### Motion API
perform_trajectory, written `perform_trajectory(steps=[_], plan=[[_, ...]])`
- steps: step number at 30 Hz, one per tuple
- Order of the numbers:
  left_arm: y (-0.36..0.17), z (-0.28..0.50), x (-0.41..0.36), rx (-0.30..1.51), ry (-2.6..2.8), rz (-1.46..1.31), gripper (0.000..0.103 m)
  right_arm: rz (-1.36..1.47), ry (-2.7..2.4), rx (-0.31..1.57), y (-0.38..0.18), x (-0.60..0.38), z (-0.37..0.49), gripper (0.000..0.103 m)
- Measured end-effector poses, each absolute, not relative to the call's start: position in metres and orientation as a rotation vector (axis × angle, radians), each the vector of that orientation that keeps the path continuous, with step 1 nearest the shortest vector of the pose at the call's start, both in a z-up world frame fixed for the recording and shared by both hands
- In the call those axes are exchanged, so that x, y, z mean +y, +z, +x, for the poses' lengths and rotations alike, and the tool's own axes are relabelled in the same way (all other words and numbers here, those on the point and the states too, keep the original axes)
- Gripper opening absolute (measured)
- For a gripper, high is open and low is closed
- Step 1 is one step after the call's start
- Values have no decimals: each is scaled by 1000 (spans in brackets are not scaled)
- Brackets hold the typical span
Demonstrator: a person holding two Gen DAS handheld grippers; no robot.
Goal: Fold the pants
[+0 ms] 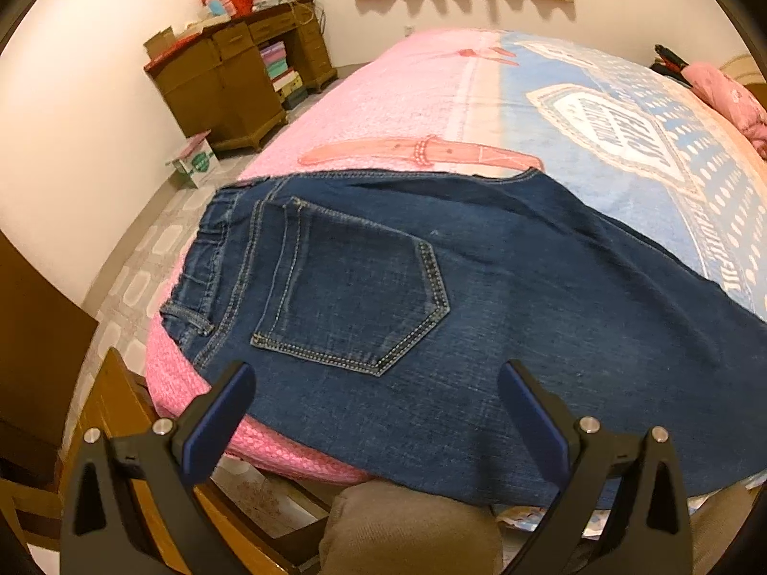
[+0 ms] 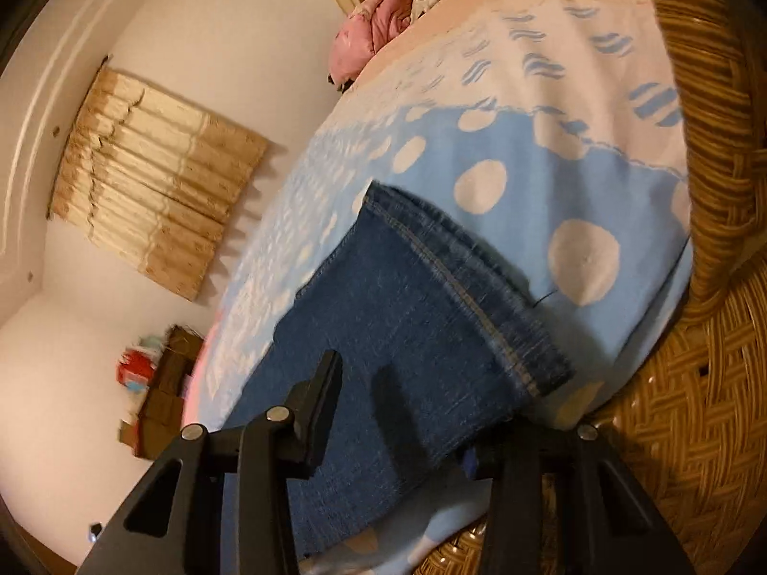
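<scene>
Dark blue jeans (image 1: 431, 297) lie flat on the bed, folded lengthwise, back pocket (image 1: 350, 292) up, waistband at the left near the bed's corner. My left gripper (image 1: 376, 407) is open and empty, its fingers straddling the near edge of the seat area just above the denim. In the right wrist view the leg end of the jeans (image 2: 422, 316) with its hem (image 2: 484, 306) lies on the blue blanket. My right gripper (image 2: 402, 412) is open around the lower leg; one finger (image 2: 321, 402) is over the denim, the other is hidden under the leg's edge.
The bed carries a pink and blue printed blanket (image 1: 479, 96). A wooden cabinet (image 1: 230, 81) stands by the far wall. A wicker chair (image 2: 709, 335) sits close to the bed by the right gripper. A pink quilt (image 2: 369, 38) lies at the head end.
</scene>
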State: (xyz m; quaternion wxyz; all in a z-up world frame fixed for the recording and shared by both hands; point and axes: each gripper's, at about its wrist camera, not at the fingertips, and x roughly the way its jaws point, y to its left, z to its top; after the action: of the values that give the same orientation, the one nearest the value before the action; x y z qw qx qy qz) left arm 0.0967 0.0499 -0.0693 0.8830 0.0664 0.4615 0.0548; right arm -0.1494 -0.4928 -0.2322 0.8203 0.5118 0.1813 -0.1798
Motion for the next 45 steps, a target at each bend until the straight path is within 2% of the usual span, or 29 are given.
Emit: perform_trajectory(steps=[1, 4, 8, 12, 16, 20, 24, 26, 31, 33, 35, 37, 42, 43, 44, 45], plan=[[-69, 97, 52, 966, 112, 125, 103, 1076, -399, 428, -232, -493, -145, 4], [-66, 95, 59, 956, 107, 99, 103, 1078, -419, 495, -221, -496, -132, 4], [-60, 90, 69, 932, 108, 74, 103, 964, -355, 412, -153, -475, -107, 4], [-58, 86, 84, 919, 104, 34, 103, 662, -227, 403, -60, -402, -43, 4], [-58, 83, 101, 912, 108, -1, 103, 411, -51, 470, -21, -293, 28, 4], [-57, 80, 122, 902, 123, -31, 103, 128, 22, 595, -52, -165, 79, 4], [-58, 77, 144, 890, 148, -57, 103, -189, -27, 747, -131, -53, 104, 4], [-59, 77, 154, 888, 157, -67, 103, -283, -93, 786, -159, -29, 109, 14], [-69, 80, 172, 896, 179, -100, 103, -598, -198, 690, -189, 10, 88, 21], [-75, 82, 175, 911, 172, -128, 103, -562, -105, 687, -184, 13, 76, 33], [-78, 82, 174, 917, 165, -135, 103, -431, 14, 689, -171, 7, 63, 53], [-81, 83, 171, 918, 155, -128, 103, -273, 95, 660, -150, -7, 48, 57], [-83, 84, 166, 925, 135, -134, 103, 95, 100, 640, -121, -74, 49, 58], [-84, 85, 165, 926, 132, -132, 103, 99, 61, 652, -125, -83, 52, 55], [-85, 85, 164, 927, 129, -128, 103, 75, 28, 663, -127, -87, 55, 46], [-85, 85, 164, 929, 128, -126, 103, 50, 23, 670, -130, -91, 61, 42]])
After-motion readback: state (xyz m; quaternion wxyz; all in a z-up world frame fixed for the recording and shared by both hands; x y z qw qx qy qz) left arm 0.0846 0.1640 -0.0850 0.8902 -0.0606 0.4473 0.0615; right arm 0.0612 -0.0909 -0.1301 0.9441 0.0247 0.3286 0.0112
